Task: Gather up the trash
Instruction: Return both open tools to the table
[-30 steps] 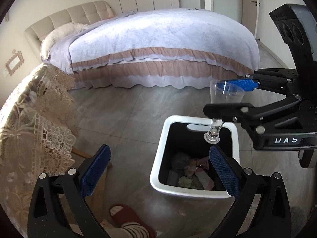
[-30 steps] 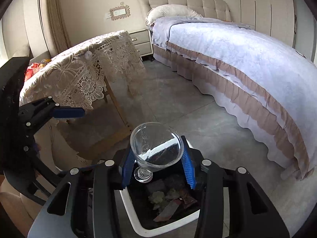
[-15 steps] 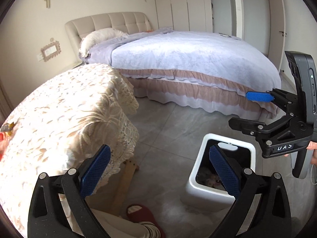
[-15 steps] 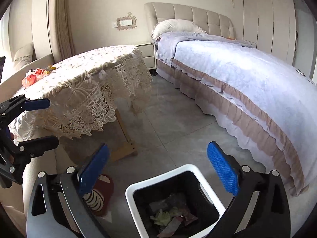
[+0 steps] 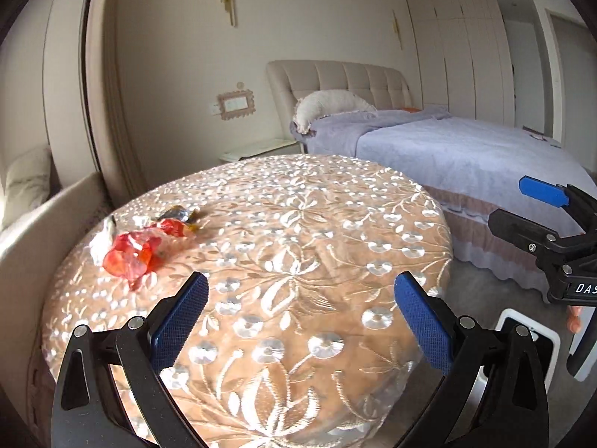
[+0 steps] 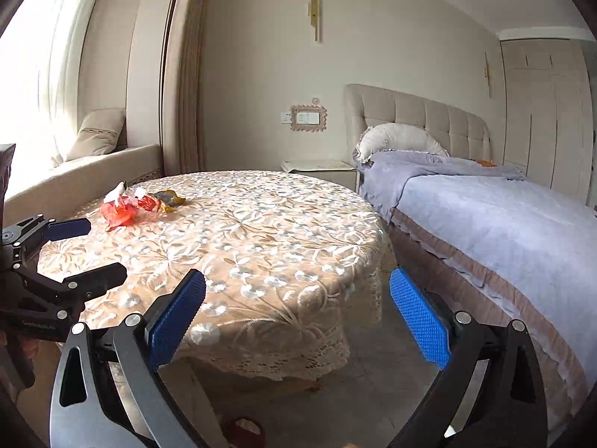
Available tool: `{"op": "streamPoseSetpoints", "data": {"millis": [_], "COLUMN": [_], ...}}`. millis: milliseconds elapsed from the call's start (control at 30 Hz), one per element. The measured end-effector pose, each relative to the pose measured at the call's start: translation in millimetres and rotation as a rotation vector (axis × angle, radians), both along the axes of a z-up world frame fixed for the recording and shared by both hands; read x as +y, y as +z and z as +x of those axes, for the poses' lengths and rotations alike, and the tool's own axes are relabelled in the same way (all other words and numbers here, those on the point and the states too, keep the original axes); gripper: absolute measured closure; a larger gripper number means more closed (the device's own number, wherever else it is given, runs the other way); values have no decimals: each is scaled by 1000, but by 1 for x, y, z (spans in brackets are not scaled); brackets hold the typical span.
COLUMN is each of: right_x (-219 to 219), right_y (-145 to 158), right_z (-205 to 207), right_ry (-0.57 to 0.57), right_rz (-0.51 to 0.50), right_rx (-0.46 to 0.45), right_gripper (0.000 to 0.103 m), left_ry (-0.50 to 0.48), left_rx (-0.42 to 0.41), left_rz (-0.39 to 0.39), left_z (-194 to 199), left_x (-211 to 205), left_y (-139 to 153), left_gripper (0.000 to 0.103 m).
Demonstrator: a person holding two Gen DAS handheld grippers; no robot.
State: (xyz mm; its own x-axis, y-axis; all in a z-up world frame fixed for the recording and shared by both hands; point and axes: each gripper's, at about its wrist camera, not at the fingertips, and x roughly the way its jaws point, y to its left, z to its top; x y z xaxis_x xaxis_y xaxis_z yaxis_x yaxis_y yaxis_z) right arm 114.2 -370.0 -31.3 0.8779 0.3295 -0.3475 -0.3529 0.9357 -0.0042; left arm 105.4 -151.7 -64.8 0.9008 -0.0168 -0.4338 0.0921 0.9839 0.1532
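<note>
A crumpled red and clear plastic wrapper lies on the far left of the round table, with a dark yellow and blue wrapper just behind it. Both show in the right wrist view: the red wrapper and the dark wrapper. My left gripper is open and empty above the table's near side. My right gripper is open and empty, off the table's near edge. The white trash bin stands on the floor at the lower right, partly hidden.
The table wears a lace cloth. A bed with a lilac cover stands to the right, a nightstand behind the table, a window seat at the left. A red slipper lies on the grey floor.
The right gripper opened and the clear glass cup it held over the bin is gone. Both grippers have risen and swung from the bin toward the table with the wrappers.
</note>
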Motion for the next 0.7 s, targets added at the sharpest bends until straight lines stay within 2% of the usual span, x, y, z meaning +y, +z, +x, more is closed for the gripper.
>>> {"op": "streamPoseSetpoints", "data": {"millis": [133, 300, 467, 600, 700], "right_x": [43, 96, 149, 183, 205], "right_y": [19, 30, 35, 39, 40], "right_z": [8, 21, 35, 41, 49], "right_ry": [48, 151, 243, 295, 334], "right_rz": [13, 2, -29, -61, -80], "right_rx": [-51, -34, 4, -19, -18], "right_gripper": [4, 4, 4, 4, 4], "left_ry": [115, 222, 290, 335, 380], "left_rx": [-47, -72, -48, -23, 5], "left_rz": [14, 4, -32, -85, -67], "left_z": [4, 12, 23, 35, 47], "left_x": [56, 113, 160, 190, 206], "left_y": [15, 31, 32, 30, 26], "left_gripper": [5, 5, 5, 5, 5]}}
